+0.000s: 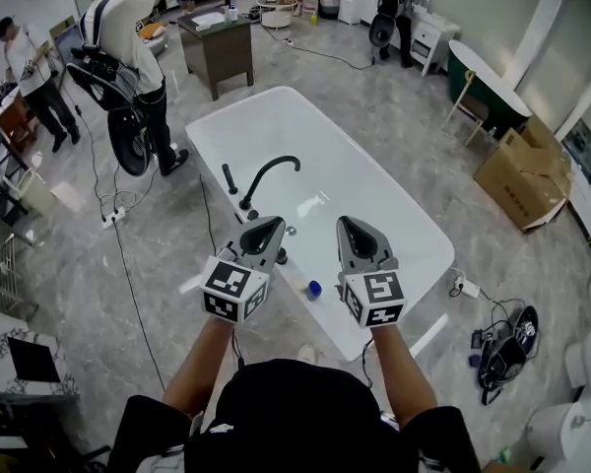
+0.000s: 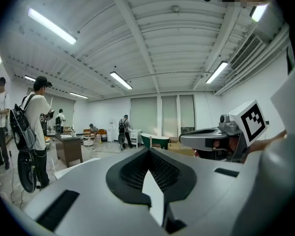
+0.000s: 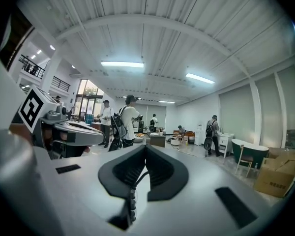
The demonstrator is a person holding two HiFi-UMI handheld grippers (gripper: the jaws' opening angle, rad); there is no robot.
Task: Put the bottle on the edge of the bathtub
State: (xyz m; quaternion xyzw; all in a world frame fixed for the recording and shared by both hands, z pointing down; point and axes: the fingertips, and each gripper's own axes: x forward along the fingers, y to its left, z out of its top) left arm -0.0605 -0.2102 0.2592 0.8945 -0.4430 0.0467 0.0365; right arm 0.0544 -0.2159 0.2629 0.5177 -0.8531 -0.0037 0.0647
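1. Below the gap between the two claws, and a little nearer the person than their tips, a small blue-capped bottle [image 1: 314,289] appears to stand on the near rim of the long white oval bathtub [image 1: 240,112]. From overhead only the round blue top shows, so the bottle's body and its exact footing cannot be made out.
2. The grey left claw [image 1: 265,231], with its black-and-white marker cube at the back, has its jaws pressed together and nothing between them. Its own view looks past the tips at the far wall and ceiling, not at the tub.
3. The matching right claw [image 1: 359,235] is likewise closed tight and empty (no bottle, no cap, just dark ribbed pads meeting).
4. Both claws are held side by side, well above the tub and pointing nearly level. I read that as a hands-off posture. With the bottle seemingly seated on the edge and neither claw touching it, the placing looks finished.
5. Ahead of the left claw's tip and lower down stands the black curved metal tap [image 1: 269,170]. The bottle sits on the claws' side of it and well apart from it. That is a sensible spot, I'd say, since nothing there would knock it.
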